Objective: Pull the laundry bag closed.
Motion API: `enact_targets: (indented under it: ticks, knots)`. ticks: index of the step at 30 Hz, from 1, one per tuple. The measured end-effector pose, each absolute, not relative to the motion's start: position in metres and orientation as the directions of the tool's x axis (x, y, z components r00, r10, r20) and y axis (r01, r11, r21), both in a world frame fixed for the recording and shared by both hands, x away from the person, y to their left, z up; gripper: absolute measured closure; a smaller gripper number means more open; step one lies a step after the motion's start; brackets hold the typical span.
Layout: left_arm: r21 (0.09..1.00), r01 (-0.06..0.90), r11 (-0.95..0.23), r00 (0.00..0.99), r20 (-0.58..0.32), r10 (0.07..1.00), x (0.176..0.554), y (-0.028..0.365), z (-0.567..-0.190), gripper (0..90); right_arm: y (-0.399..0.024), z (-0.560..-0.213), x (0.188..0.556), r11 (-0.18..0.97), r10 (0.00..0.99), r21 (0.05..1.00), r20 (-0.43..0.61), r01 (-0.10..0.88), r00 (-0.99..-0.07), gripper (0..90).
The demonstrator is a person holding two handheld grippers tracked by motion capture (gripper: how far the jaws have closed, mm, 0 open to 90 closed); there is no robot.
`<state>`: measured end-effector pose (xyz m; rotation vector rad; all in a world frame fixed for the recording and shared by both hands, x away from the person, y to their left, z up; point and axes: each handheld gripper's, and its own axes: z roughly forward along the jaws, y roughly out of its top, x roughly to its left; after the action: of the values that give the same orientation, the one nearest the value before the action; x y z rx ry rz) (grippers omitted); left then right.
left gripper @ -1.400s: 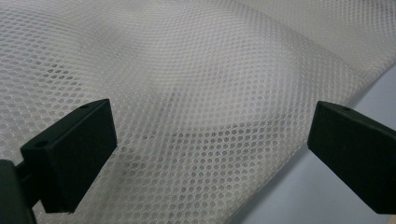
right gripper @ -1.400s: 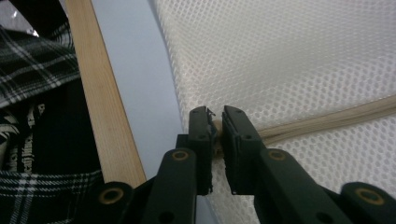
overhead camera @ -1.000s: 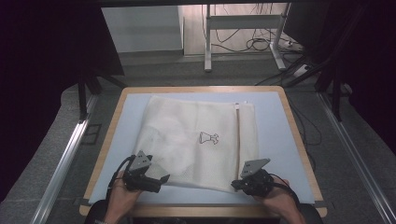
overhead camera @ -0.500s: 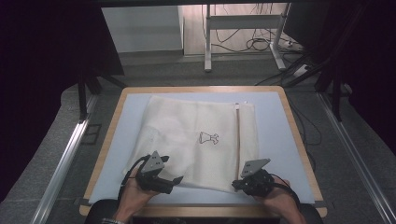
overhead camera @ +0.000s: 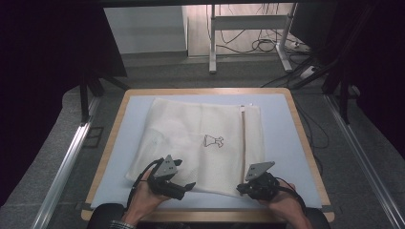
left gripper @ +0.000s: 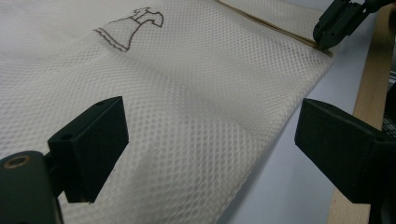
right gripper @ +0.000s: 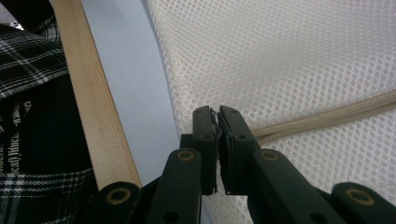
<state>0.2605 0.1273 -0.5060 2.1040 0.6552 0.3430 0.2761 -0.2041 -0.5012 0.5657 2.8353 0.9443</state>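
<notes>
A white mesh laundry bag with a small dress drawing lies flat on the light-blue mat. Its beige zipper runs toward the near edge. My right gripper is shut on the bag's near edge at the zipper's end, mesh pinched between its jaws. My left gripper hovers open at the near edge farther left. Its jaws have just closed a little, and the mesh lies beneath them unpinched. The right gripper is seen ahead of them.
The mat sits in a wooden-rimmed table. A plaid sleeve is beside the near rim. Metal rails flank the table; a desk frame and cables stand on the floor beyond.
My left gripper has slid to the right along the bag's near edge, toward the right gripper. The right gripper and the bag have stayed put.
</notes>
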Motion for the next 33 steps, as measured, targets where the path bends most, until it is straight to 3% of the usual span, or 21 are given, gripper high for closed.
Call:
enact_targets:
  ticks: [9,19,33]
  knots:
    - [0.818,0.307,-0.487,0.837,0.012,0.547,0.265,0.114,-0.508,14.3,-0.205,-0.502,0.278,0.733,0.38,0.598,0.035,0.324,-0.925,84.6]
    - [0.828,0.284,-0.483,0.865,-0.004,0.501,0.268,0.099,-0.507,27.6,-0.206,-0.502,0.278,0.733,0.387,0.599,0.024,0.323,-0.922,82.4]
    - [0.819,0.266,-0.509,0.906,-0.032,0.422,0.274,0.062,-0.514,60.3,-0.207,-0.502,0.279,0.723,0.399,0.595,0.054,0.35,-0.915,85.1]
